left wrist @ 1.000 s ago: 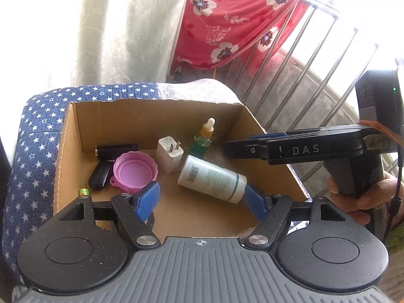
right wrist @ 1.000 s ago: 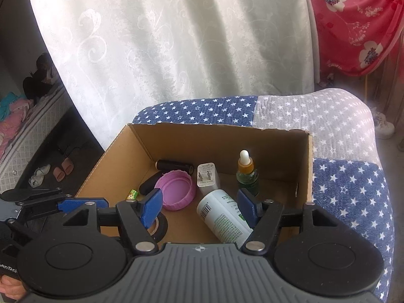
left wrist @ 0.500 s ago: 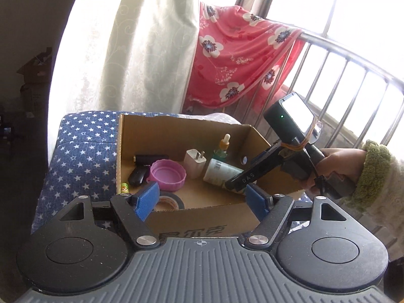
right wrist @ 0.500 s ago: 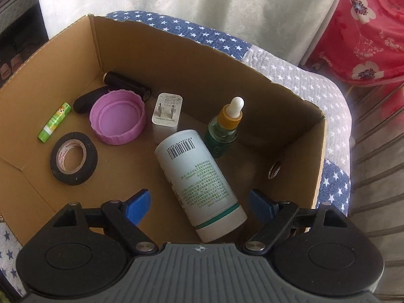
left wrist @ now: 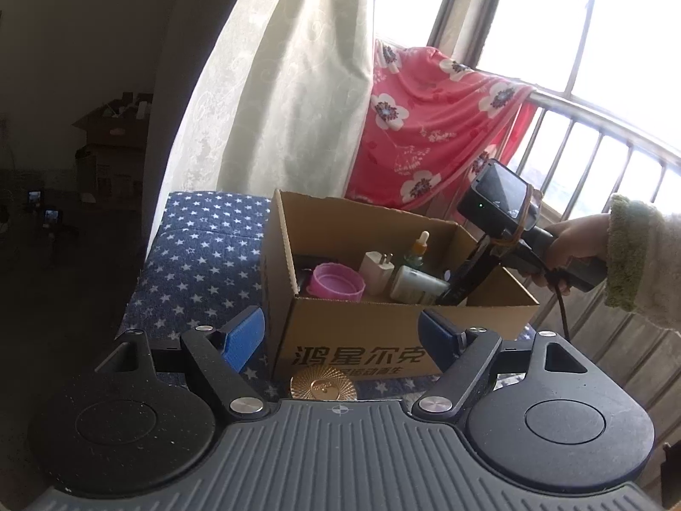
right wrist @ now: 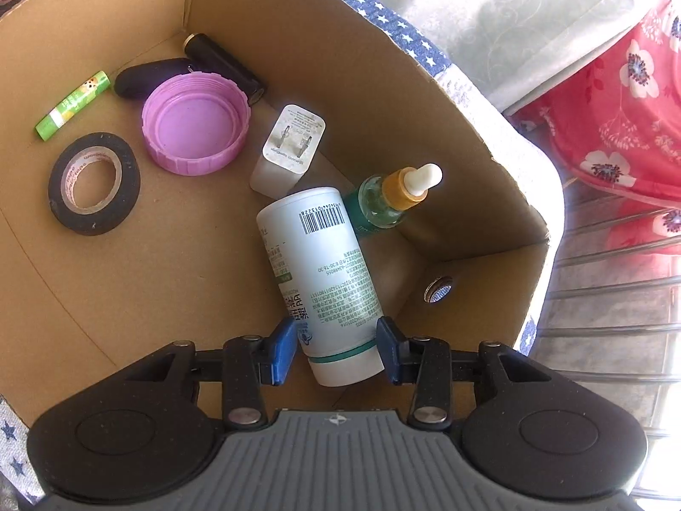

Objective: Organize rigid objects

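Right claw (right wrist: 336, 347) grips white bottle (right wrist: 323, 272) inside box (right wrist: 481, 136) – left claw (left wrist: 340, 332) wide, outside

My left gripper (left wrist: 341, 336) has blue pads (left wrist: 244, 336), black linkage arms with silver screws, two round black housings and a grey ribbed body with a crosshair mark. My right gripper (right wrist: 336, 351) is built alike. Its black handle carries a small screen unit (left wrist: 498, 196) and a black cable. My right hand (left wrist: 566, 247) shows bare skin and a fuzzy green cuff (left wrist: 625, 255).
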A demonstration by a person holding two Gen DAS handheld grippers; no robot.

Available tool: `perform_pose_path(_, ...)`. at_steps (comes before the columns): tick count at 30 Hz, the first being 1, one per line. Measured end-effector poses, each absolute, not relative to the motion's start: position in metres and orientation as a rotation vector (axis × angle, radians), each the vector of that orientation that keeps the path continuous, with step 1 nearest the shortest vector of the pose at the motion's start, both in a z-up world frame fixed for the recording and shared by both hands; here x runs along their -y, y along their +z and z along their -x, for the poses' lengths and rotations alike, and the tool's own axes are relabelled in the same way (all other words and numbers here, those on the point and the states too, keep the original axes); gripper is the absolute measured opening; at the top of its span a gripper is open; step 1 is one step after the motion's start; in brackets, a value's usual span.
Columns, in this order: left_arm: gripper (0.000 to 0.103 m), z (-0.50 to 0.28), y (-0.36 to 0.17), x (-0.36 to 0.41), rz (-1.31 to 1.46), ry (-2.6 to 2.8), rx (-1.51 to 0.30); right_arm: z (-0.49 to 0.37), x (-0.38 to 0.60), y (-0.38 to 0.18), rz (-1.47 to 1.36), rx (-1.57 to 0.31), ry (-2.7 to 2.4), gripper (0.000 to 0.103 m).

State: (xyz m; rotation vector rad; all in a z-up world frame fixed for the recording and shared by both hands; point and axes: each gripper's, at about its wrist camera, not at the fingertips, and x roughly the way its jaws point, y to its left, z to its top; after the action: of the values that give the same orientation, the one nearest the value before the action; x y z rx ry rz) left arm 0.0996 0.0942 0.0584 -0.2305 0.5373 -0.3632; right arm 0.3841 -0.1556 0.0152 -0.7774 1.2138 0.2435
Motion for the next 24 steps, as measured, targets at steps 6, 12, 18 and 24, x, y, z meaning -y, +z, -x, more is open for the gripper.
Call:
perform_pose_path(6,0.080,-0.093,0.053,-0.111,0.252,-0.347,-0.529,-0.391,0.144,-0.008,0.869,-1.215,0.250,0.071)
perform_pose_path(12,0.080,-0.090,0.048,-0.127,0.292,-0.320,-0.525,-0.397,0.148,-0.013,0.945,-1.265,0.289,0.056)
perform_pose_path(18,0.080,-0.089,0.047,-0.135,0.318,-0.330,-0.512,-0.380,0.134,0.003,1.184,-1.240,0.339,0.055)
perform_pose_path(24,0.080,-0.084,0.047,-0.139,0.332,-0.341,-0.504,-0.376,0.116,-0.002,1.513,-1.274,0.318,0.055)
